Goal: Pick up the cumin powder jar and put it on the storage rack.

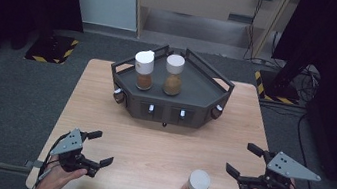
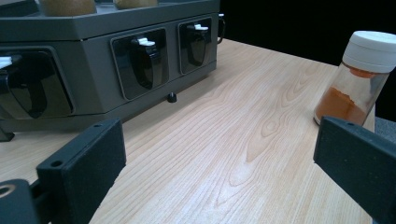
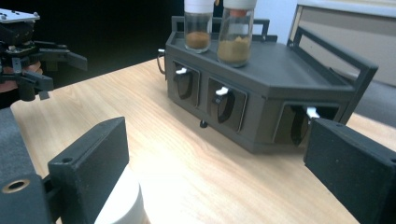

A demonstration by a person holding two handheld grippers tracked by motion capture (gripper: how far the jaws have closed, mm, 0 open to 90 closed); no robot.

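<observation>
Spice jar (image 1: 196,187) with a white cap and orange powder stands upright on the wooden bench (image 1: 159,143), close to the near edge and right of the middle. It sits loose, touched by nothing. The right gripper (image 1: 247,163) hovers just to the right of the jar, its fingers (image 1: 234,172) spread wide and empty, held in a hand that comes in from the bottom right. In the right gripper view the jar's white cap (image 3: 119,205) shows low down beside the left finger (image 3: 88,172), not between the two. The left gripper (image 1: 99,148) is near the bench's front left corner, well apart from the jar, its fingers (image 1: 106,161) also spread with nothing between them. In the left gripper view the jar (image 2: 357,77) stands beyond the right finger (image 2: 357,163).

At the far side of the bench sits a dark grey angled rack (image 1: 198,86) with a low rail around its flat top and small white-handled drawers in its front faces. Two more white-capped jars stand upright on it side by side: the left one (image 1: 144,69) holds reddish-brown powder, the right one (image 1: 174,74) a paler tan powder.
</observation>
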